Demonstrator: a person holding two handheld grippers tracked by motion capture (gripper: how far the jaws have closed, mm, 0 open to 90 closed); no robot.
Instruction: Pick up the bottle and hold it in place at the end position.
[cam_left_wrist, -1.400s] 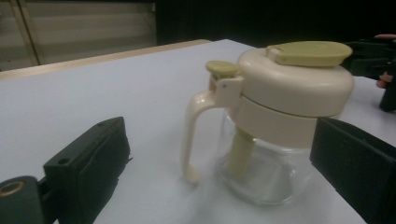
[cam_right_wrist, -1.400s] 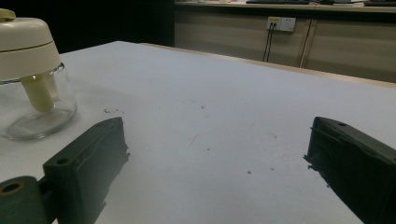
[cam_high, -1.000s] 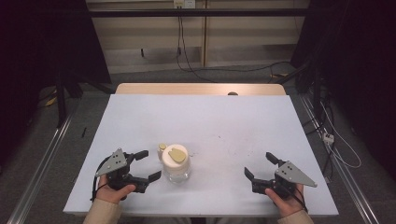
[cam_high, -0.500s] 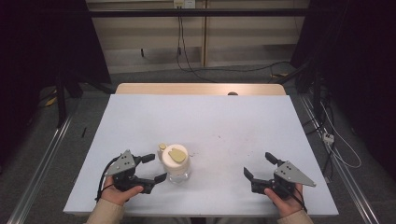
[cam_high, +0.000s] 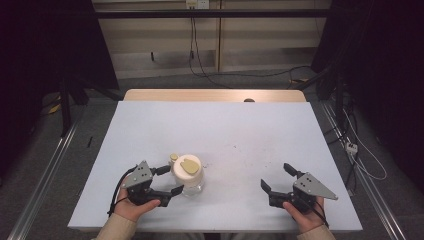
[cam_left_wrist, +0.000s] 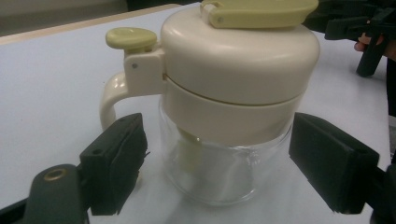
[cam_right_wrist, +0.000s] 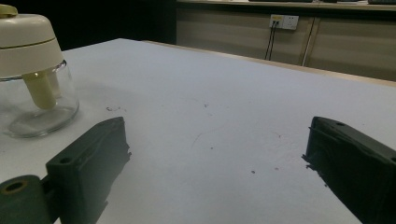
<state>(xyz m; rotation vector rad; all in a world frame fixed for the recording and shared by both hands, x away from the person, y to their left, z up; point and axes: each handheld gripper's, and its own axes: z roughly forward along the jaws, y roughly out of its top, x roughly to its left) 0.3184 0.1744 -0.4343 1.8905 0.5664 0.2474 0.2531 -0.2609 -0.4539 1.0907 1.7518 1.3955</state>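
Observation:
A glass jar (cam_high: 187, 172) with a cream lid and a side handle (cam_left_wrist: 111, 100) stands on the white table (cam_high: 225, 125), near its front left. My left gripper (cam_high: 172, 180) reaches in from the jar's left, one jaw on each side of the glass body (cam_left_wrist: 219, 172). Its jaws have just been closing with the jar between them. One pad (cam_left_wrist: 327, 163) lies against the glass, and the other pad (cam_left_wrist: 116, 163) sits just below the handle. At the front right, my right gripper (cam_high: 275, 176) rests open on the table, nothing between its jaws (cam_right_wrist: 215, 154). The jar (cam_right_wrist: 32, 70) is off to its left.
The table's wooden far edge (cam_high: 215, 95) carries a small dark object (cam_high: 249, 100). Cables and a wall socket (cam_right_wrist: 283, 21) lie behind the table. Metal rails (cam_high: 45, 175) run along the floor on both sides.
My left gripper has slid right up to the jar, and its jaws have drawn in around the glass. The right gripper has stayed where it was, still open.

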